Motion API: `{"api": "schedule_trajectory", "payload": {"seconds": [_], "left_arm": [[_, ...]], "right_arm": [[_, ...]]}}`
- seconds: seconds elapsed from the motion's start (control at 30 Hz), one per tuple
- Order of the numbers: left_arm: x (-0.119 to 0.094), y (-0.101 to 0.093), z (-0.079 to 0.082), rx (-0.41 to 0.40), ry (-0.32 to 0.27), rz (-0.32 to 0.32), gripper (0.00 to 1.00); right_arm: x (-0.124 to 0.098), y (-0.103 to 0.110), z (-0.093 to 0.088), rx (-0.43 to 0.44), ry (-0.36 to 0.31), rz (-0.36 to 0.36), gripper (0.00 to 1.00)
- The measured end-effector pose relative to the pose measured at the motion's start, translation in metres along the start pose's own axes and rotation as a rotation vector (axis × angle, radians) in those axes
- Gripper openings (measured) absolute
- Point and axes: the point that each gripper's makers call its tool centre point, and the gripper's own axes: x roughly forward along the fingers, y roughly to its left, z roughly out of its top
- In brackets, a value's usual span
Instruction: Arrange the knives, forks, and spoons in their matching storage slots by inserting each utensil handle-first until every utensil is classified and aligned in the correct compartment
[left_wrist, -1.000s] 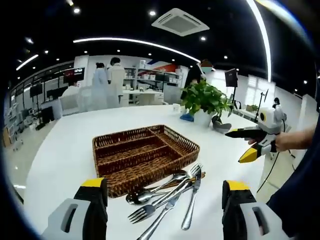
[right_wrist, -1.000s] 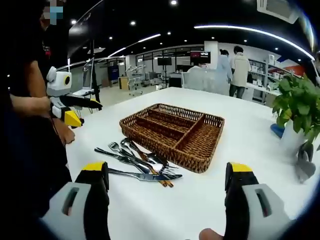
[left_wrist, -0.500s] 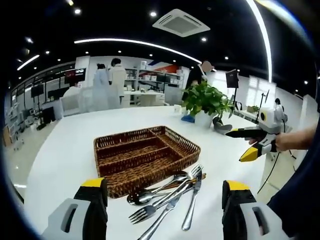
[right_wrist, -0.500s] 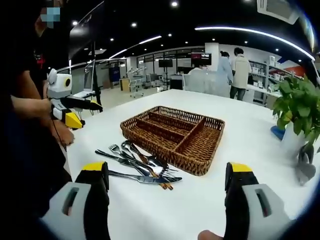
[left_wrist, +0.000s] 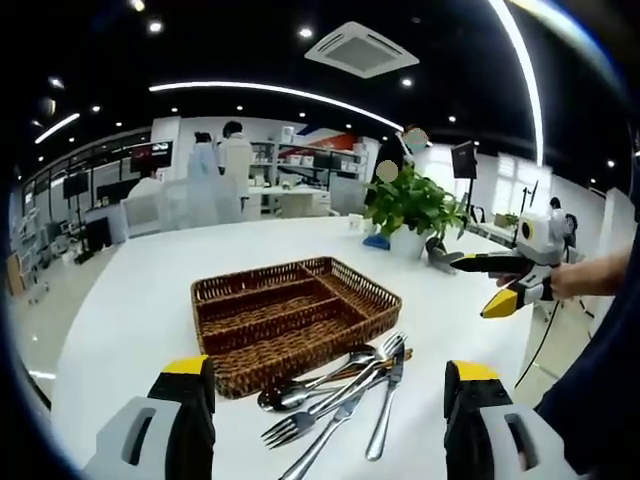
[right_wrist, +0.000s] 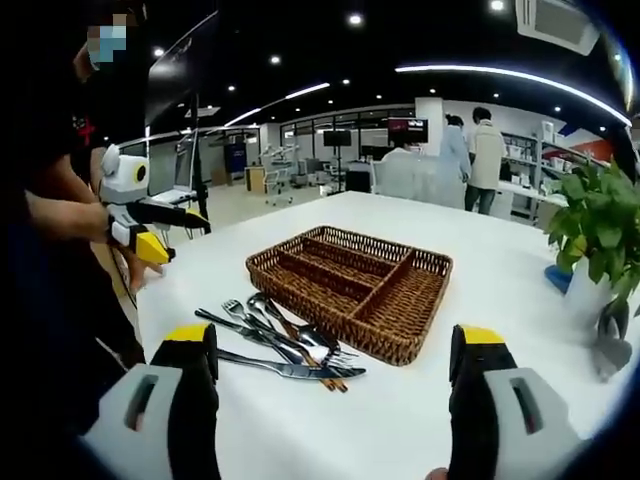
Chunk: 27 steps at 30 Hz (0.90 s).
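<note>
A brown wicker tray (left_wrist: 290, 312) with three long slots sits on the white table (left_wrist: 130, 300); its slots look bare. A loose heap of steel forks, spoons and knives (left_wrist: 335, 395) lies against its near edge. My left gripper (left_wrist: 325, 425) hovers open just short of the heap, nothing between its jaws. In the right gripper view the tray (right_wrist: 355, 290) stands ahead with the cutlery heap (right_wrist: 280, 345) at its left. My right gripper (right_wrist: 335, 405) is open and holds nothing. Each gripper shows in the other's view: the right gripper (left_wrist: 500, 285) and the left gripper (right_wrist: 150, 232).
A potted green plant (left_wrist: 410, 205) in a white pot stands at the table's far side, a small dark object (left_wrist: 440, 250) beside it. The person's dark-clothed body (right_wrist: 60, 260) is at the table edge. People stand at desks in the background.
Both views have shifted slightly; the tray and cutlery sit a little lower in each view. The utensils have not moved and both grippers stay open.
</note>
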Motion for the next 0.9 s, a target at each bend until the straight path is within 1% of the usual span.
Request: {"api": "schedule_trajectory", "payload": {"seconds": [0.07, 0.13, 0.23, 0.43, 0.73, 0.9], "left_arm": [[-0.003, 0.002, 0.002, 0.003, -0.006, 0.009, 1.0], [-0.006, 0.001, 0.003, 0.013, -0.012, 0.006, 1.0], [-0.006, 0.0, 0.002, 0.019, -0.007, -0.006, 1.0], [-0.004, 0.0, 0.001, 0.02, -0.007, -0.015, 1.0], [-0.003, -0.003, -0.002, 0.043, 0.001, -0.042, 1.0], [-0.003, -0.004, -0.005, 0.054, 0.017, -0.055, 1.0]], "right_arm": [[-0.001, 0.003, 0.009, 0.001, -0.04, 0.017, 0.99], [-0.004, -0.001, 0.014, -0.009, -0.056, 0.009, 0.99], [-0.005, -0.003, 0.009, 0.0, -0.035, 0.005, 0.98], [-0.006, -0.001, 0.006, -0.012, -0.018, 0.007, 0.96], [-0.008, -0.002, 0.004, -0.017, -0.006, 0.007, 0.93], [-0.01, -0.003, 0.003, -0.015, -0.004, 0.008, 0.92]]}}
